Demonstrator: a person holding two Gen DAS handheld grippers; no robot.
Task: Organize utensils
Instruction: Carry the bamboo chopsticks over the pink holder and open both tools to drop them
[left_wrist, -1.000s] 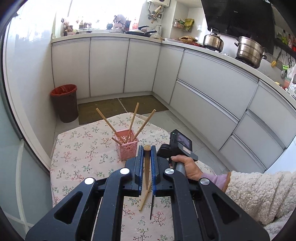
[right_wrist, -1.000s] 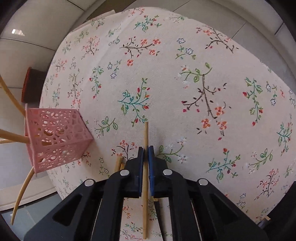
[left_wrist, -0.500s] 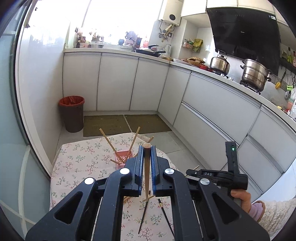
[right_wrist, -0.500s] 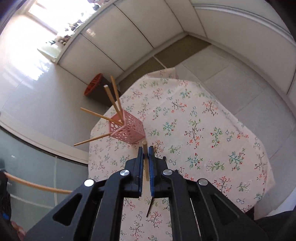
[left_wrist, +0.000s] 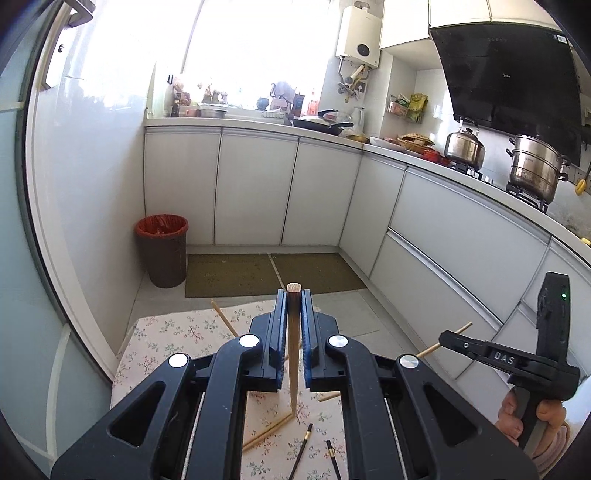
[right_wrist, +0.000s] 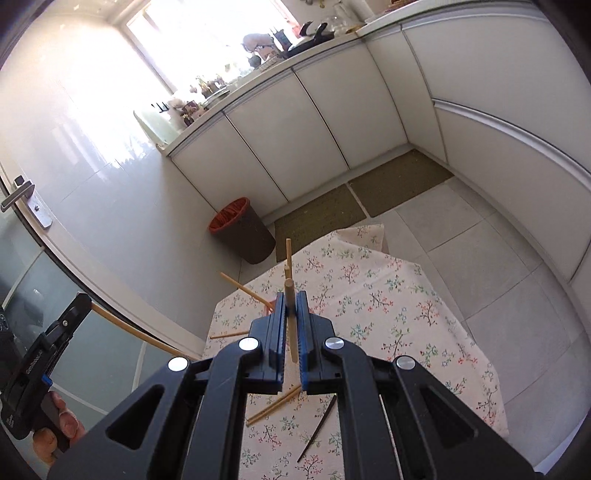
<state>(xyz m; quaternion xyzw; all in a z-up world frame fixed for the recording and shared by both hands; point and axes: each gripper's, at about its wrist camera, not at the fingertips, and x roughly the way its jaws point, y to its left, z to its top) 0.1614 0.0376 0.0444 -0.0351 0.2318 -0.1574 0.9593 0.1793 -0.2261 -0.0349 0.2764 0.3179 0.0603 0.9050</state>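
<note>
Left gripper (left_wrist: 294, 295), right gripper (right_wrist: 291, 295) clamp chopsticks above floral tablecloth (right_wrist: 388, 295).

Two light wooden chopsticks (right_wrist: 272, 405) lie side by side on the floral cloth. A dark chopstick (right_wrist: 317, 430) lies just beside them, slanted.

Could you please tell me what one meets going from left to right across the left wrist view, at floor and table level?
Red-lined trash bin → wooden chopstick clamped in the left gripper → right gripper holding another chopstick → right hand.
</note>
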